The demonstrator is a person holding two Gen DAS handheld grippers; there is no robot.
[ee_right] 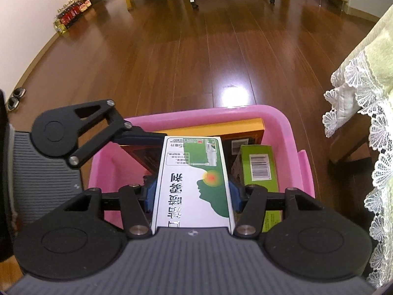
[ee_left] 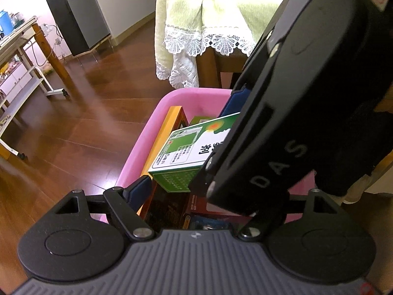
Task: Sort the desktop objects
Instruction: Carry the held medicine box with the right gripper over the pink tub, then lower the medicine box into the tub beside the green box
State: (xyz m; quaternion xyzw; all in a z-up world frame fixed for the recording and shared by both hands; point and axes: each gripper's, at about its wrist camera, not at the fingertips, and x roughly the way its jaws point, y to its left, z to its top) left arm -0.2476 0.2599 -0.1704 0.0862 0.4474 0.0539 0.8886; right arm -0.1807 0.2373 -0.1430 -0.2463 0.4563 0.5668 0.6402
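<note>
My right gripper (ee_right: 192, 191) is shut on a white and green medicine box (ee_right: 191, 162), held flat over a pink basket (ee_right: 282, 120). In the basket lie an orange-edged box (ee_right: 221, 126) and a green box with a barcode (ee_right: 260, 164). In the left wrist view the same medicine box (ee_left: 181, 150) hangs over the pink basket (ee_left: 149, 132), and the right gripper's black body (ee_left: 307, 98) crosses the right side. My left gripper (ee_left: 194, 191) stands open at the basket's near rim. Its left finger (ee_left: 140, 191) shows; the other is hidden.
The basket stands on a dark wooden floor (ee_right: 172, 61). A table with a green lace-edged cloth (ee_left: 196, 24) is close beside it. A wheeled trolley (ee_left: 29, 78) and a black cabinet (ee_left: 73, 12) stand further off. Bottles (ee_right: 71, 17) line the far wall.
</note>
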